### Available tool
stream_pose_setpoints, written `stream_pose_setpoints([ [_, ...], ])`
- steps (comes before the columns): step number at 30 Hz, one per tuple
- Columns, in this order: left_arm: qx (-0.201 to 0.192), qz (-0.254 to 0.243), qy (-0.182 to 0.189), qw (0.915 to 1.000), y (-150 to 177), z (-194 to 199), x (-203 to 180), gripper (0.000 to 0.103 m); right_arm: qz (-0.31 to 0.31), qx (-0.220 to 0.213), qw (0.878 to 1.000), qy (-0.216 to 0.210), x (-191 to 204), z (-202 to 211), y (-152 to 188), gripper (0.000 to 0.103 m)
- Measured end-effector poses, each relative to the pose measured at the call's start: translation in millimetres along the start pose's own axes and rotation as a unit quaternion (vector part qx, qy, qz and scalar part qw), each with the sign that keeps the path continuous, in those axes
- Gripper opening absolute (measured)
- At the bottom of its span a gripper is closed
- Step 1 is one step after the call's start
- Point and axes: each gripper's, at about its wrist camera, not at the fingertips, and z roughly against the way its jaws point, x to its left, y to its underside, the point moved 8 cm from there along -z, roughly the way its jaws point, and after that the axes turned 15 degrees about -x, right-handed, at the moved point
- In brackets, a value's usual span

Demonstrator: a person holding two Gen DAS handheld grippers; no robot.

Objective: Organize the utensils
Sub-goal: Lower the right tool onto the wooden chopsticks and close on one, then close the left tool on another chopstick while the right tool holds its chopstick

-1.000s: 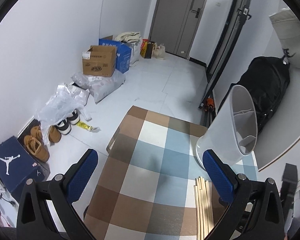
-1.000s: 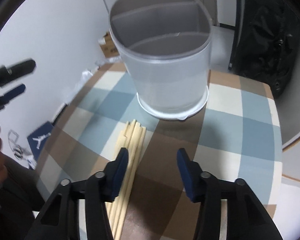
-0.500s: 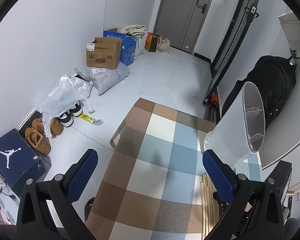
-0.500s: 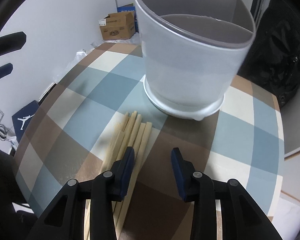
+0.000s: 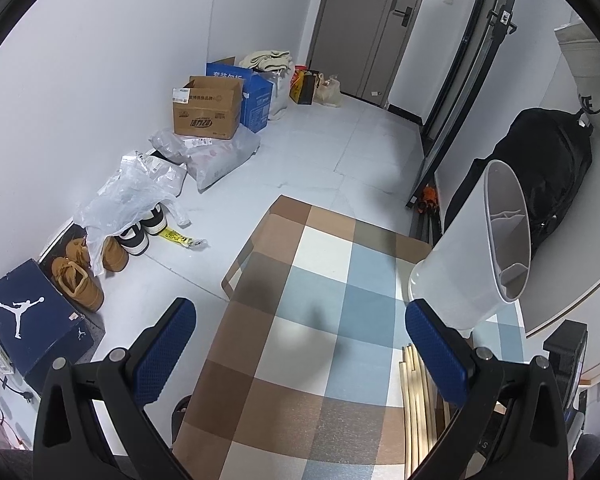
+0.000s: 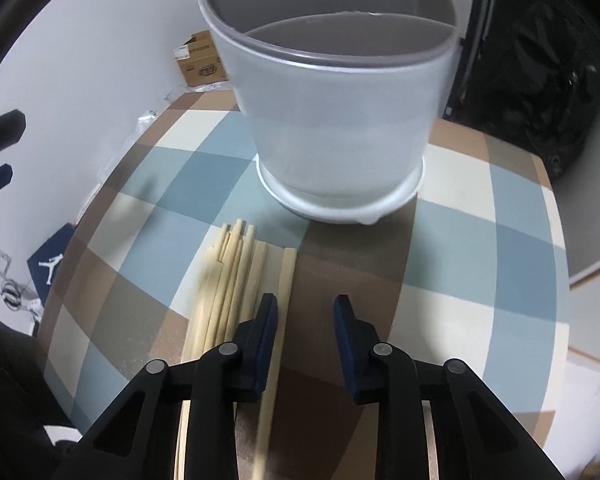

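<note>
A bundle of pale wooden chopsticks (image 6: 236,280) was laid flat on the checked table (image 6: 480,240), side by side, tips pointed toward a holder (image 6: 336,112). One stick was set slightly apart on the right. The translucent white holder, divided into compartments, was stood upright near the table's far edge.
</note>
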Motion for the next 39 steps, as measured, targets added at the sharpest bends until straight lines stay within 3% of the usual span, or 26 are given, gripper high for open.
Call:
stream_pose_setpoints([
  [8, 0.000, -0.006, -0.001, 1.0000, 2, 0, -1, 0.102, 0.042, -0.002, 0.999, 0.018, 15, -7, -5, 0.026],
  [14, 0.010, -0.005, 0.001, 0.9999, 4, -2, 1, 0.102, 0.037, -0.021, 0.999, 0.020, 16, -12, -13, 0.026],
  [15, 0.011, -0.009, 0.000, 0.9999, 5, -3, 2, 0.102, 0.039, -0.023, 0.999, 0.020, 16, -11, -13, 0.025],
  [17, 0.017, -0.022, -0.007, 0.9996, 8, -5, 2, 0.102, 0.036, -0.022, 0.999, 0.026, 14, -12, -14, 0.007],
  [24, 0.084, -0.066, 0.015, 0.9942, 43, -15, -13, 0.102, -0.030, -0.039, 0.999, 0.001, -2, 12, -22, 0.005],
  [29, 0.161, -0.082, 0.049, 0.9823, 85, -21, -37, 0.102, -0.085, -0.067, 0.994, -0.033, -10, 39, -35, 0.005],
  [33, 0.181, -0.116, 0.050, 0.9754, 101, -17, -51, 0.102, -0.146, -0.086, 0.984, -0.055, -30, 62, -42, 0.005],
  [39, 0.201, -0.153, 0.025, 0.9673, 117, -17, -51, 0.095, -0.180, -0.103, 0.976, -0.065, -50, 85, -39, 0.005],
])
